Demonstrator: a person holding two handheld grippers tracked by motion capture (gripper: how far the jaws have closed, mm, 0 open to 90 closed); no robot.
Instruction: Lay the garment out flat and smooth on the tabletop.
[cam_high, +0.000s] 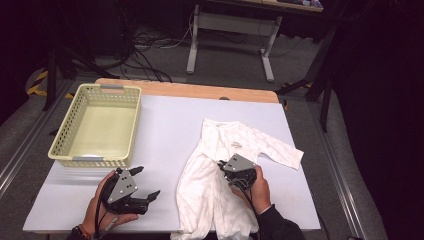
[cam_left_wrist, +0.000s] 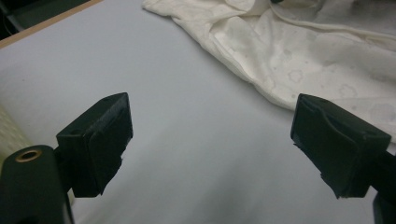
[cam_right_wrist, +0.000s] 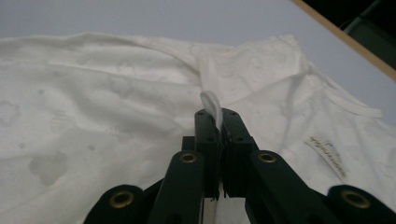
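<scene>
Right gripper (cam_right_wrist: 218, 122) clamped on white baby garment (cam_right_wrist: 116, 102), left gripper (cam_left_wrist: 210, 140) wide open, empty

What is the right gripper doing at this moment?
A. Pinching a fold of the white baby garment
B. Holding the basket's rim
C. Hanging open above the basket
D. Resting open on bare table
A: in the right gripper view the right gripper has its jaws closed together with a fold of the white baby garment poking up between them, and the high view places it over the garment, away from the basket.
</scene>
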